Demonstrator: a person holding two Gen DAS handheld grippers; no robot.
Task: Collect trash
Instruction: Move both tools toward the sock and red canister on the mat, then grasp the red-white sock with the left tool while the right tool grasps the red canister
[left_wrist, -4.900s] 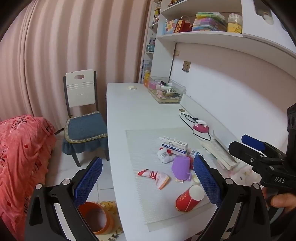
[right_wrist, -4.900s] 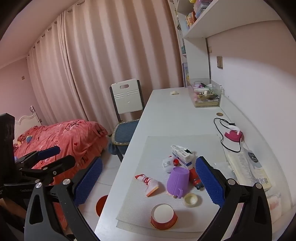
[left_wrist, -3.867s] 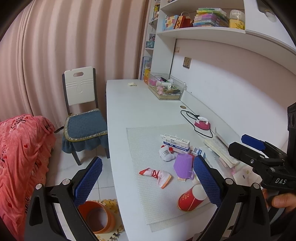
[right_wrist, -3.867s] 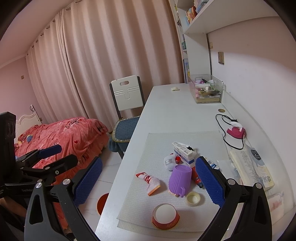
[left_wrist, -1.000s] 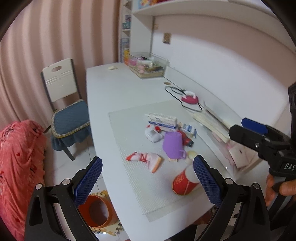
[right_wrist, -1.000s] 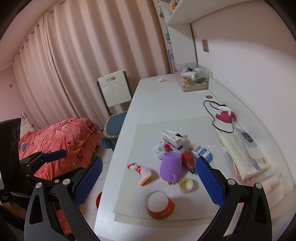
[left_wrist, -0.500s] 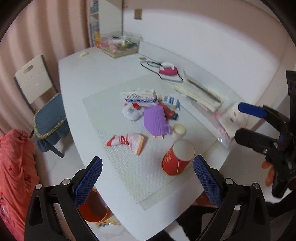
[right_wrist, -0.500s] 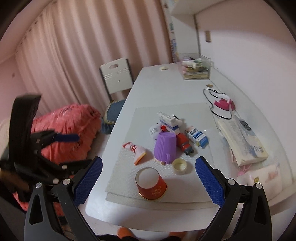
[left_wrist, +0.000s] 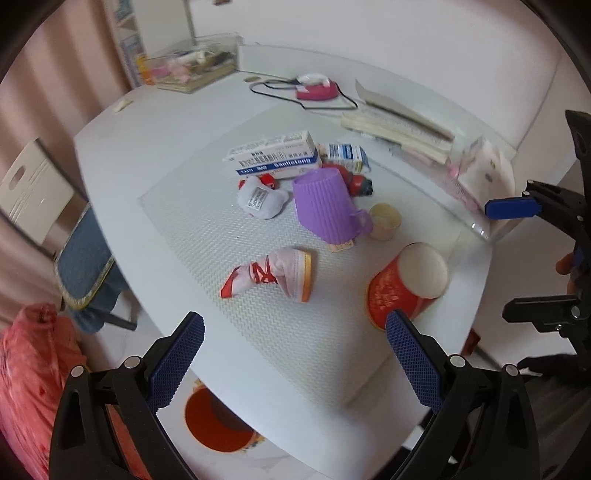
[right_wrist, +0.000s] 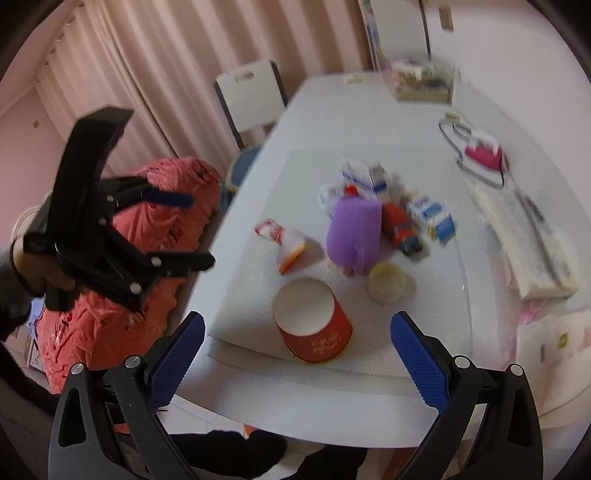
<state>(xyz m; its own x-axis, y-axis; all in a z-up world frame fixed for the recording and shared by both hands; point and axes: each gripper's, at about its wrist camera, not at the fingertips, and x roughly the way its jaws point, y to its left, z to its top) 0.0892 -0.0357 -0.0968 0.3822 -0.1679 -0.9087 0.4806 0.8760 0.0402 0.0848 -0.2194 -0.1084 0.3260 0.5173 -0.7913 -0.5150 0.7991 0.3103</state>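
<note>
A red paper cup (left_wrist: 408, 282) (right_wrist: 314, 325) lies tipped on the grey mat (left_wrist: 207, 236) near the desk's front edge. Beyond it lie a crumpled pink and red wrapper (left_wrist: 273, 275) (right_wrist: 282, 240), a purple ribbed cup (left_wrist: 327, 210) (right_wrist: 354, 230), a small cream lid (left_wrist: 385, 220) (right_wrist: 387, 282), a white pouch (left_wrist: 262, 199), a red bottle (right_wrist: 400, 229) and two blue and white boxes (left_wrist: 275, 155) (right_wrist: 430, 214). My left gripper (left_wrist: 295, 354) hovers open above the front edge, nothing between its fingers. My right gripper (right_wrist: 297, 354) is open too, just short of the red cup.
An orange bin (left_wrist: 218, 421) stands on the floor below the desk edge. A chair (left_wrist: 55, 206) and a red blanket (right_wrist: 147, 236) are at the left. Books (left_wrist: 399, 129), a pink device with a cable (left_wrist: 316, 88) and a clear box (left_wrist: 192, 68) line the wall side.
Both grippers have risen and tilted down over the desk, so the trash now shows from above. The right gripper has come closer to the red cup. Both stay open.
</note>
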